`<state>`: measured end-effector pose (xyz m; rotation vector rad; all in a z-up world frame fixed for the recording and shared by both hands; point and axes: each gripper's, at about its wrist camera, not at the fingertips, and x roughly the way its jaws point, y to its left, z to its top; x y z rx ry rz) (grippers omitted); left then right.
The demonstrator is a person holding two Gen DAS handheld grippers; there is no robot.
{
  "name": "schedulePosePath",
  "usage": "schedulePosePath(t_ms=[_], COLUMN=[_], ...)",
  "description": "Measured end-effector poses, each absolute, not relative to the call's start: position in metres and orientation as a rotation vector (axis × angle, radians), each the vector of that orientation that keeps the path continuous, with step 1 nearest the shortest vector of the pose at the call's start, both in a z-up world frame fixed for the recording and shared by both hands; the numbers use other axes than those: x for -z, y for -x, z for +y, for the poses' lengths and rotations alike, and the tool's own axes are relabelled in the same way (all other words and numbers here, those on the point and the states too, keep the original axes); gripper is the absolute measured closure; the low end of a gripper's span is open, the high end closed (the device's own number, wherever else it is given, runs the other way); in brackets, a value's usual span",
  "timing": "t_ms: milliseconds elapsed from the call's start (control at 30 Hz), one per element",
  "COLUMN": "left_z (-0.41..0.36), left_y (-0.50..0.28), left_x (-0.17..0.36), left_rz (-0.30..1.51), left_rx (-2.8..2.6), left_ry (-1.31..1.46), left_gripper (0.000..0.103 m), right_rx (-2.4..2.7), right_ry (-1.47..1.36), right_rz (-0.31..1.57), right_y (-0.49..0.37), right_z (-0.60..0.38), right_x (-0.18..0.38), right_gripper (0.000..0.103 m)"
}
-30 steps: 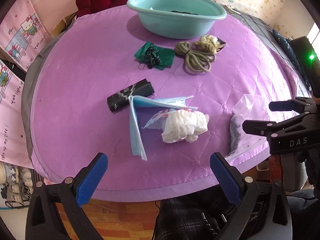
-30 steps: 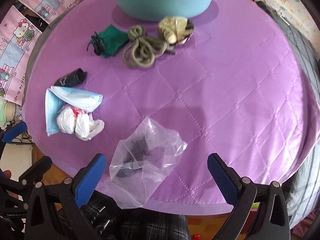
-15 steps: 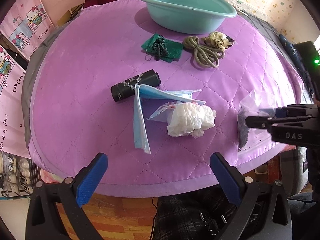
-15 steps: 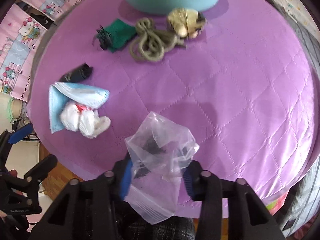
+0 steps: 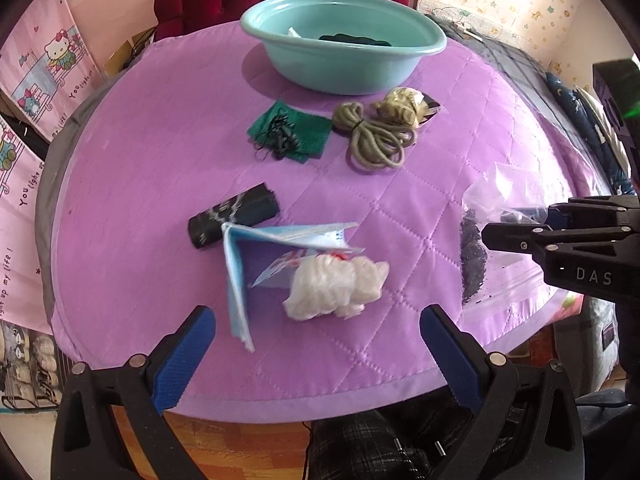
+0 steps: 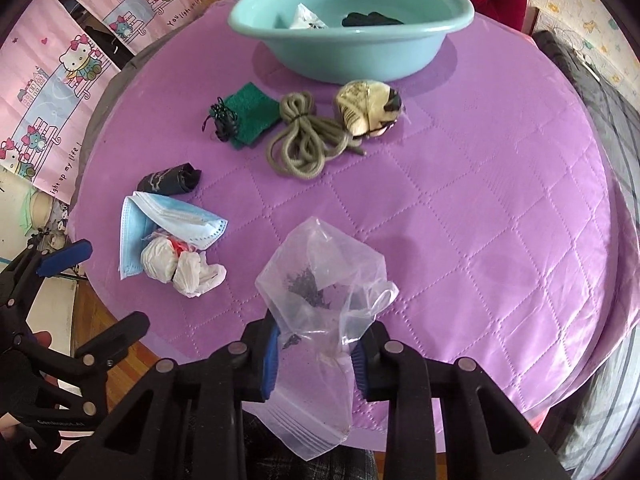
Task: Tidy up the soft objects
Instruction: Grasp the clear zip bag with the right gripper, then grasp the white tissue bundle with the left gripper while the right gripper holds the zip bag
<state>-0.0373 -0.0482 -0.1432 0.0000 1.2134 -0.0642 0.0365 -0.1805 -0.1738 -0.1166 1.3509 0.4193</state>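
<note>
The right gripper (image 6: 314, 354), wide open a second ago with the clear plastic bag (image 6: 326, 280) lying loose between its fingers, now has them narrowed onto the bag's lower part and still closing, the blue pads pressing the crumpled plastic from both sides. The bag, with dark bits inside, has come up off the purple quilted desk (image 6: 480, 200) at its near edge, its zip end hanging below the fingers. The left gripper (image 5: 316, 356) has its fingers spread wide as before, holding nothing, above the near edge of the desk by the white plastic wad (image 5: 336, 286) and the blue face masks (image 5: 240, 280). The rest has not moved: the black roll (image 5: 234, 216), the green cloth (image 5: 292, 130), the coiled cord (image 5: 374, 140) and the teal basin (image 5: 344, 44) at the far side.
</note>
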Motion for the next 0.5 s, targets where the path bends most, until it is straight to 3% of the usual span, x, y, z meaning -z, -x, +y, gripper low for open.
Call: schedulePosePath(t_ms=[167, 300, 500], left_z=[-0.062, -0.073, -0.076], left_y=[0.029, 0.023, 0.015], left_x=[0.152, 0.158, 0.171], left_rz=[1.215, 1.207, 1.226], left_rx=[0.067, 0.056, 0.027], left_ry=[-0.018, -0.042, -0.062], left_gripper=[0.002, 0.015, 0.024], right_rx=[-0.424, -0.426, -0.436], right_ry=[0.118, 0.126, 0.136], right_rz=[1.337, 1.334, 1.328], right_y=[-0.042, -0.049, -0.06], right_z=[-0.191, -0.197, -0.206], right_x=[0.173, 0.18, 0.184], right_gripper=[0.072, 0.072, 0.071])
